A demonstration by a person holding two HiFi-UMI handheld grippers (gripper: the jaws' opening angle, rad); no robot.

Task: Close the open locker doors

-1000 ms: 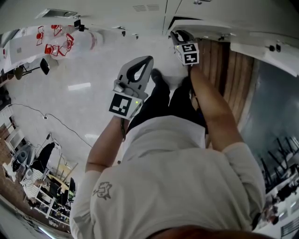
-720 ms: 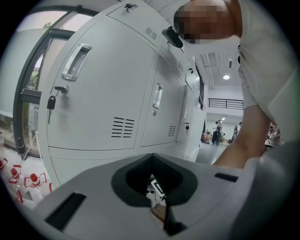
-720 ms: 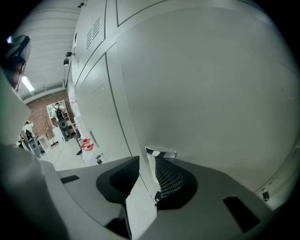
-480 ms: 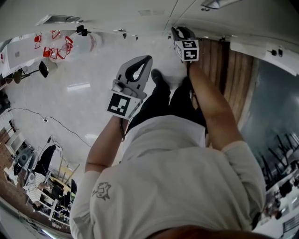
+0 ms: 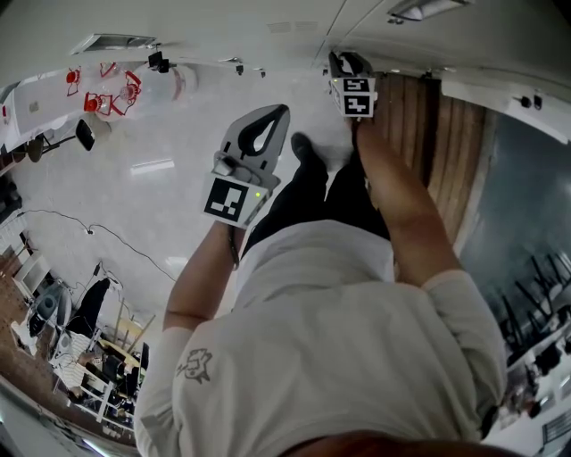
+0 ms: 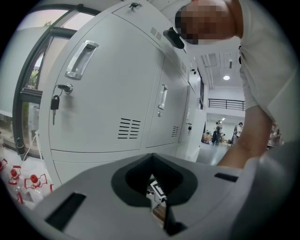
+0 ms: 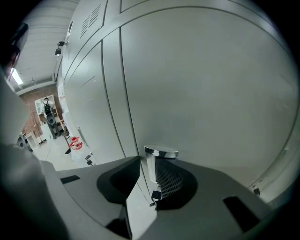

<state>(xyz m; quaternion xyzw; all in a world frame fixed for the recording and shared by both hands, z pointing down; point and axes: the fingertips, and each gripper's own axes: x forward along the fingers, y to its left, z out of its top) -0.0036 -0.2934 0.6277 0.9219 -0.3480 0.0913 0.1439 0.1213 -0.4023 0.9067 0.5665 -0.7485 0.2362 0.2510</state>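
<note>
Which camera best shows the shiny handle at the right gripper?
The right gripper view: the chrome handle stands close up between the jaws, which have just been closing. The head view shows only the right gripper against the lockers, hiding it. The left gripper view shows other doors.

Right gripper view: handle [image 7: 160, 153] lower part hidden; small dark item [image 7: 153, 196] under it, key or lock, can't tell. Left gripper view: people [image 6: 218, 132] down the hall too small to tell. Head view: torso [image 5: 330, 357] hides the floor underneath; lower-left clutter [image 5: 98, 357] unreadable.
</note>
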